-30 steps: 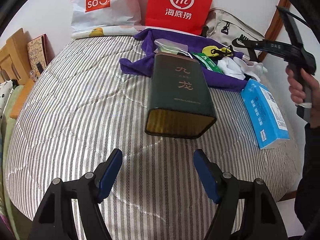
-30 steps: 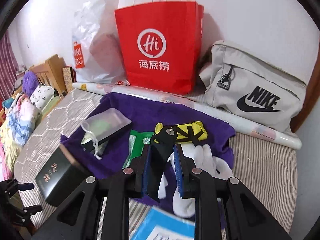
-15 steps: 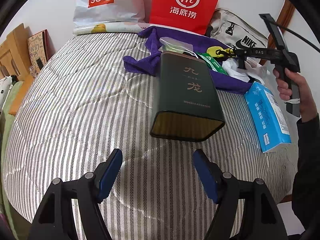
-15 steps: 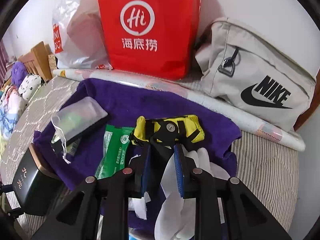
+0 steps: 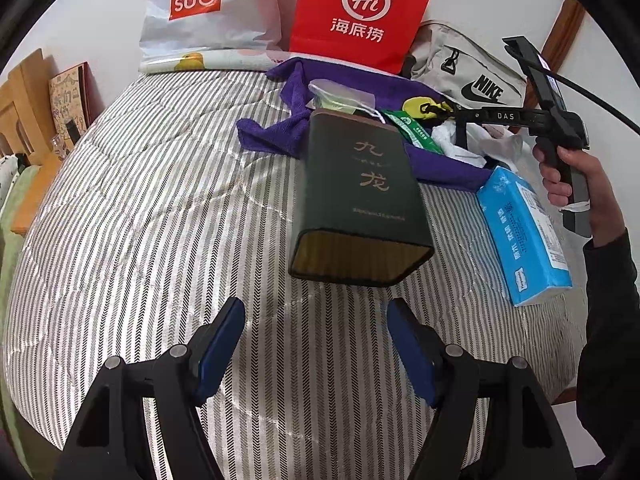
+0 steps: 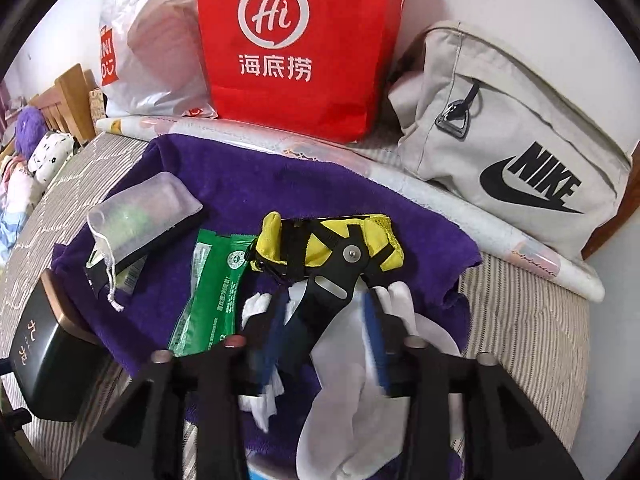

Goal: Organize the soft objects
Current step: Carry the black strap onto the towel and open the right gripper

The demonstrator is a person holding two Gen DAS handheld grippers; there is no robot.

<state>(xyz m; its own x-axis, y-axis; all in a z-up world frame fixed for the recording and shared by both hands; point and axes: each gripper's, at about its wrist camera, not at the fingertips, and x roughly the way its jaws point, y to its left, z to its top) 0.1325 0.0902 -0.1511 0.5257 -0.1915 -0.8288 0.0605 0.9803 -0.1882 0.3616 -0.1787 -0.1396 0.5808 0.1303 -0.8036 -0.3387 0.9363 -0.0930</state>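
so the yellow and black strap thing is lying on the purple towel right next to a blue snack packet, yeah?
Not quite: the packet beside the yellow and black strap item is green, not blue. The right wrist view shows both lying on the purple towel. The only blue pack is the tissue pack, off the towel on the striped bedcover in the left wrist view.

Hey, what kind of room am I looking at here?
Most likely a bedroom in a home. The things lie on a bed with a striped quilted cover, a wooden headboard stands at one side, and shopping bags and a canvas bag lean against the wall.
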